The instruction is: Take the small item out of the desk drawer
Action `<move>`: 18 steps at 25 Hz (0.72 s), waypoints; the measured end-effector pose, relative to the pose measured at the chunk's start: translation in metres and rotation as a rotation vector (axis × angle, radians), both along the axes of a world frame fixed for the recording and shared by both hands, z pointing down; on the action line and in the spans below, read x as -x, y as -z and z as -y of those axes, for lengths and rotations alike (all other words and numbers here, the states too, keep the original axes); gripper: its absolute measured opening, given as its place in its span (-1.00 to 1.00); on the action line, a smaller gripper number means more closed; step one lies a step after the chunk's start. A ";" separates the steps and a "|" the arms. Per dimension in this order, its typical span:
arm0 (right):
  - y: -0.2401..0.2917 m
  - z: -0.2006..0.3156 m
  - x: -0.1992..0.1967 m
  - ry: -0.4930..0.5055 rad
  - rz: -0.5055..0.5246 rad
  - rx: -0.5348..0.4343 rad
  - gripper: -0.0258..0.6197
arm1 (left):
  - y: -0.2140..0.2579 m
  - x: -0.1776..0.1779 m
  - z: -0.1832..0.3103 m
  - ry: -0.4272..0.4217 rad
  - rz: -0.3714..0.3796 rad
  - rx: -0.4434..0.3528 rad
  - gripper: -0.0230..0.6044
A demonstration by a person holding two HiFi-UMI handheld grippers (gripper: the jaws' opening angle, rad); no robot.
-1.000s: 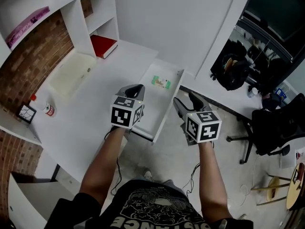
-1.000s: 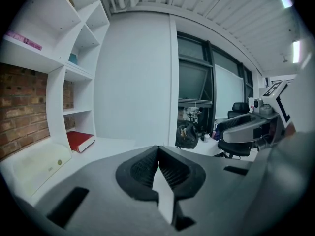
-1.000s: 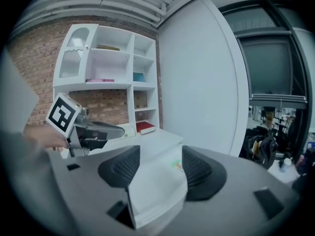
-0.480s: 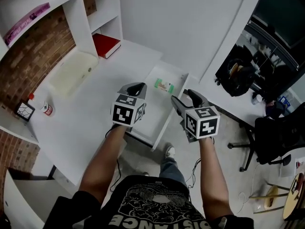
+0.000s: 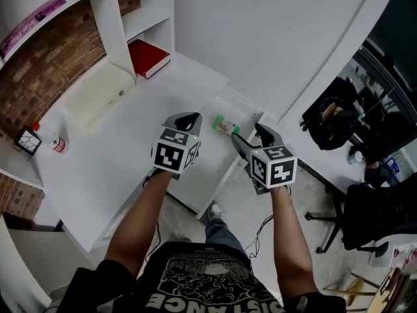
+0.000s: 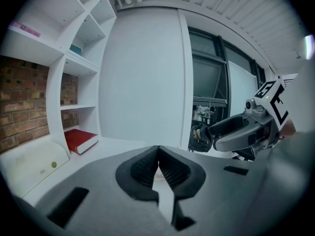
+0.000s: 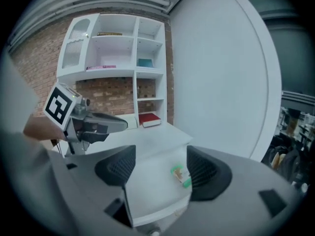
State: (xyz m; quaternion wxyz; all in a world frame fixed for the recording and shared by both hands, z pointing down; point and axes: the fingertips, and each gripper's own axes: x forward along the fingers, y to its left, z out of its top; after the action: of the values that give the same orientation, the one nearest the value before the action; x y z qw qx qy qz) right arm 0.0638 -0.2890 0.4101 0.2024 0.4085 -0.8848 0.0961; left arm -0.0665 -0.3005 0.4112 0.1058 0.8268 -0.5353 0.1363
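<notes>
The small item (image 5: 223, 124), a green and tan packet, lies in the open white drawer (image 5: 210, 163) near its far end. My right gripper (image 5: 247, 133) hovers just right of it, above the drawer's right edge. Its jaws are opening, and no pad touches anything. In the right gripper view the item (image 7: 181, 175) shows between the spread jaws of my right gripper (image 7: 160, 171), down on the drawer floor (image 7: 152, 193). My left gripper (image 5: 189, 119) is shut and empty over the desk, left of the drawer. Its pads (image 6: 170, 170) meet.
A red book (image 5: 150, 56) lies in the shelf corner, with a cream tray (image 5: 98, 95) on the desk beside it. A small bottle (image 5: 57, 143) stands at the desk's left end. A black bag (image 5: 332, 119) and an office chair (image 5: 371, 220) are on the right.
The right gripper has come closer to the item and its jaws have spread wider. The left gripper stays shut beside the drawer. The person has stepped nearer the desk.
</notes>
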 end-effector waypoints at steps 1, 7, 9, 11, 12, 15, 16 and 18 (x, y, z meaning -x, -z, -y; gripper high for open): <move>-0.004 0.008 0.001 0.018 -0.010 0.010 0.09 | -0.002 0.000 0.006 0.010 -0.001 0.005 -0.90; -0.034 0.052 0.005 0.121 -0.075 0.084 0.15 | -0.019 0.002 0.041 0.076 -0.003 0.040 -0.90; -0.045 0.065 0.007 0.156 -0.103 0.109 0.16 | -0.025 0.004 0.052 0.095 -0.004 0.050 -0.90; -0.057 0.076 0.010 0.193 -0.130 0.134 0.19 | -0.031 0.007 0.062 0.116 -0.012 0.061 -0.90; -0.063 0.081 0.012 0.213 -0.142 0.147 0.20 | -0.034 0.008 0.066 0.126 -0.016 0.064 -0.90; -0.082 0.095 0.016 0.267 -0.189 0.181 0.23 | -0.041 0.009 0.079 0.143 -0.031 0.066 -0.90; -0.089 0.100 0.016 0.284 -0.208 0.190 0.23 | -0.044 0.009 0.083 0.146 -0.034 0.068 -0.90; -0.102 0.109 0.018 0.319 -0.243 0.210 0.25 | -0.051 0.009 0.090 0.156 -0.033 0.072 -0.90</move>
State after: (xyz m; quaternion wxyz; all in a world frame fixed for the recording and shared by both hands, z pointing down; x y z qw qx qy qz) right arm 0.0458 -0.3984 0.5121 0.3615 0.2489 -0.8924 0.1044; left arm -0.0758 -0.3907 0.4621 0.1548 0.7804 -0.5911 0.1331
